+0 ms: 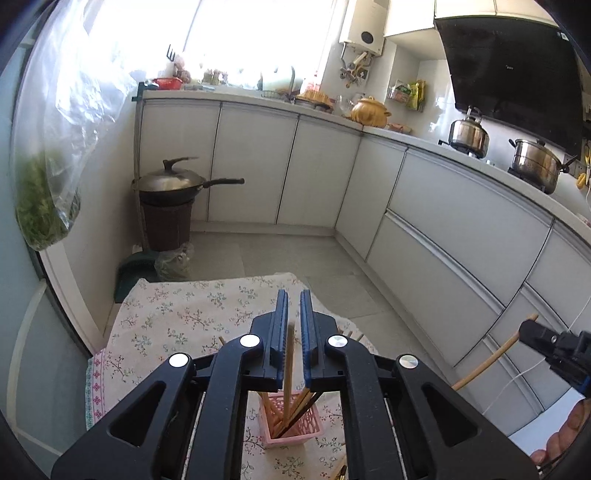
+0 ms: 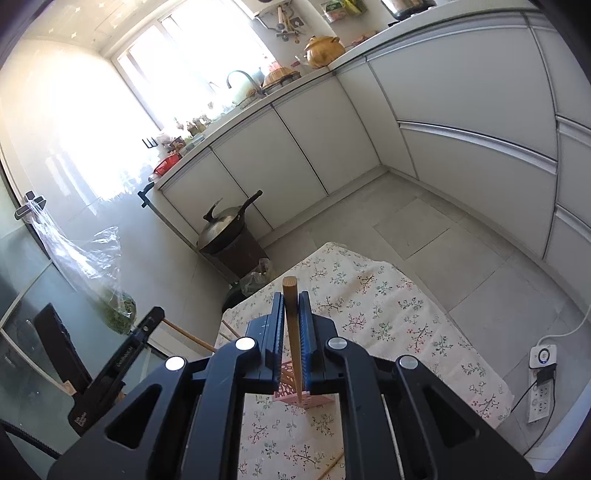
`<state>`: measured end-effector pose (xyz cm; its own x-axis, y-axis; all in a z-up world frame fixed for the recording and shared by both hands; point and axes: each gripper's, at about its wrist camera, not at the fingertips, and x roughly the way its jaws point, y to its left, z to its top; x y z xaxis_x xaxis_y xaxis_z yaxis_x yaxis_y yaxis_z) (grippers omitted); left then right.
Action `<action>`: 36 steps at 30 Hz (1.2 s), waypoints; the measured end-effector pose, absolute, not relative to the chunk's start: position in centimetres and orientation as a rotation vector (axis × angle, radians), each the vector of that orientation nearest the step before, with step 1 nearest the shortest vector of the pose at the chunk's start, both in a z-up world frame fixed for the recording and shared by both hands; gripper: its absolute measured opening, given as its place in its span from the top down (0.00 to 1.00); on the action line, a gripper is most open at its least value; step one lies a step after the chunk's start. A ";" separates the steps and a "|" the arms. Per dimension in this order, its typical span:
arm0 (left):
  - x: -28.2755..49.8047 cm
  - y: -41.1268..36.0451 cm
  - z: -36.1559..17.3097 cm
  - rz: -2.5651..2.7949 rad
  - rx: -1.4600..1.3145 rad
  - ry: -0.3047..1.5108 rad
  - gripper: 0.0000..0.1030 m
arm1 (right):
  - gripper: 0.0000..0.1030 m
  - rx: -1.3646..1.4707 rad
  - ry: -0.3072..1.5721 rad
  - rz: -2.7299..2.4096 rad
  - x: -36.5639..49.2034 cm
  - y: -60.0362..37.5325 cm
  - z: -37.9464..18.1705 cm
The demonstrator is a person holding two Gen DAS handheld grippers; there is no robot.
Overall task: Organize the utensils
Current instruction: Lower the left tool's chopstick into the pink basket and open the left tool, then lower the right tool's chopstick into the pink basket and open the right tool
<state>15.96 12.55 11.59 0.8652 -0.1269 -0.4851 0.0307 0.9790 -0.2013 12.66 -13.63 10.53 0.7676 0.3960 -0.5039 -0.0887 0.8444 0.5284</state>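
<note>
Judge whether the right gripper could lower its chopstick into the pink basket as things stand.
Probably yes. The right gripper holds its chopstick tip-down right above the pink basket, whose top is open. The left gripper hangs over the same basket, though, so the two could get in each other's way.

Bright daylight floods through the window above the far worktop, which turns the corner and runs along the right wall over pale cabinet doors. The floor is grey tile. A black range hood hangs over the hob, and a lidded wok sits on a brown bin in the left corner.
</note>
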 end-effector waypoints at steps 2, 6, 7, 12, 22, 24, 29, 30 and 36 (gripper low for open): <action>16.0 13.1 10.9 -0.073 -0.217 0.526 0.70 | 0.92 0.496 0.646 0.277 13.2 -13.2 10.8; 14.8 14.5 11.8 -0.059 -0.272 0.473 0.52 | 0.92 0.479 0.648 0.274 14.3 -12.2 10.9; 14.5 14.8 12.3 -0.053 -0.281 0.458 0.47 | 0.92 0.476 0.650 0.272 14.6 -12.0 10.8; 13.3 16.4 13.3 -0.033 -0.318 0.423 0.40 | 0.92 0.454 0.666 0.258 16.3 -10.3 10.2; 13.7 17.6 12.9 -0.023 -0.334 0.463 0.36 | 0.92 0.399 0.724 0.242 19.5 -6.3 7.1; 14.0 17.4 12.5 -0.020 -0.323 0.479 0.35 | 0.89 0.396 0.750 0.254 20.1 -5.4 6.1; 14.2 16.1 12.1 -0.032 -0.287 0.502 0.34 | 0.87 0.392 0.741 0.265 19.7 -4.6 6.4; 14.1 15.8 12.1 -0.034 -0.279 0.500 0.33 | 0.87 0.371 0.721 0.260 19.3 -4.6 6.9; 13.0 13.8 12.6 -0.032 -0.224 0.480 0.25 | 0.76 0.294 0.654 0.231 16.9 -5.1 8.8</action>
